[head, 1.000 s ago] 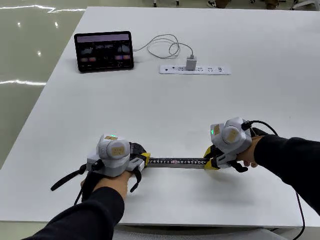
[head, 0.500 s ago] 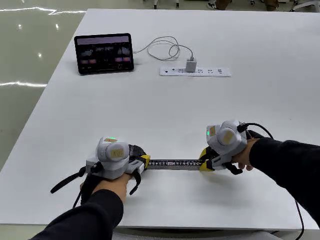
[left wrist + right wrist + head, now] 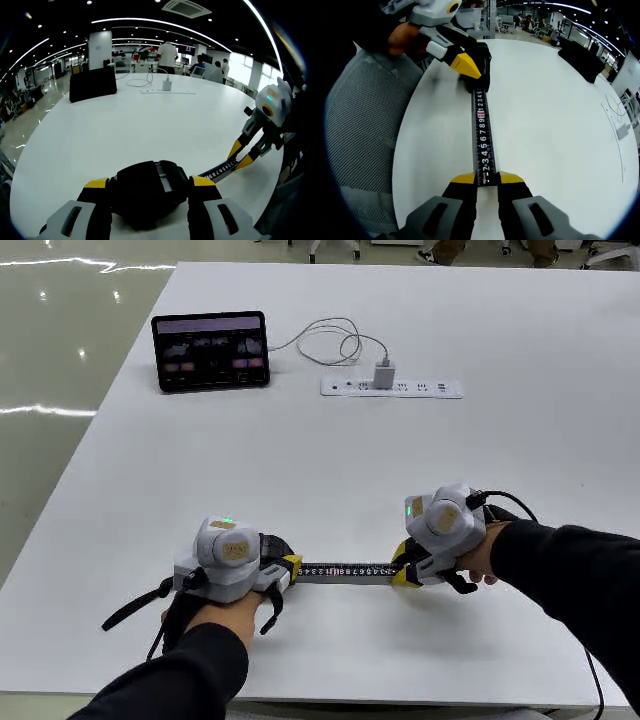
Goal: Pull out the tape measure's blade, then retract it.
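A black tape measure case (image 3: 150,192) sits on the white table, and my left gripper (image 3: 150,185) is shut on it. The same case (image 3: 275,552) shows at the front left of the head view. Its dark blade (image 3: 481,135) with white numbers runs out flat over the table to my right gripper (image 3: 484,179), which is shut on the blade's end. In the head view the blade (image 3: 345,569) spans between the left gripper (image 3: 280,570) and the right gripper (image 3: 402,570). The left gripper view shows the blade (image 3: 220,171) reaching the right gripper (image 3: 239,156).
A tablet (image 3: 210,349) stands at the back left of the table (image 3: 330,460). Behind the middle lie a white power strip (image 3: 392,388) with a plugged charger and a coiled cable (image 3: 325,336). The table's front edge runs just below my hands. A mesh chair (image 3: 365,135) stands beside the table.
My right gripper has moved left toward the left gripper with the blade's end, so less blade is out. The left gripper and case stay put.
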`<state>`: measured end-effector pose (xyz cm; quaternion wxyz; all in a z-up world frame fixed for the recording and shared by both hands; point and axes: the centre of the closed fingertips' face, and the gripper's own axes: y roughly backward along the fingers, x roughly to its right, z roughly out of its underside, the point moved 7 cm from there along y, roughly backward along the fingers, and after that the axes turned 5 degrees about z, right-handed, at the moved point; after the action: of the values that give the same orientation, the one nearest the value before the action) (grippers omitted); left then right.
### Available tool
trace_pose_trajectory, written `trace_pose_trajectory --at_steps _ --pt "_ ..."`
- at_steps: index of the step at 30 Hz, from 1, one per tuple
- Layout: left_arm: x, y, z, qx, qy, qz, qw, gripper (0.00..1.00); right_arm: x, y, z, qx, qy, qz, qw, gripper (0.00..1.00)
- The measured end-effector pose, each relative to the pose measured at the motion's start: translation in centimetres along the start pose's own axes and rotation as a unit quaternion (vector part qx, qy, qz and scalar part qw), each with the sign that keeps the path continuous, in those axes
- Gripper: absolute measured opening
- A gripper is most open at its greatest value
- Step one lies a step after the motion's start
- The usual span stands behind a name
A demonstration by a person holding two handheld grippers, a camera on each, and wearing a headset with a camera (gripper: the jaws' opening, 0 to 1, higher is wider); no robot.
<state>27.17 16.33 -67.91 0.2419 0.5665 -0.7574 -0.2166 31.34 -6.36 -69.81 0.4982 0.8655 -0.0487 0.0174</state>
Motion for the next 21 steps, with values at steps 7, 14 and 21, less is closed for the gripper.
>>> trace_pose_trajectory --at_steps 7,14,21 --pt "0.0 0.0 0.0 0.001 0.001 0.000 1.0000 0.57 -0.1 -0.4 -0.4 0.004 -0.008 0.001 1.0000 0.11" --pt "0.1 0.0 0.0 0.000 0.001 0.000 1.0000 0.57 -0.2 -0.6 -0.8 0.007 -0.011 -0.002 0.9999 0.11" --pt "0.1 0.0 0.0 -0.001 0.001 0.000 1.0000 0.57 -0.1 -1.0 -1.1 0.012 -0.020 -0.007 0.9997 0.10"
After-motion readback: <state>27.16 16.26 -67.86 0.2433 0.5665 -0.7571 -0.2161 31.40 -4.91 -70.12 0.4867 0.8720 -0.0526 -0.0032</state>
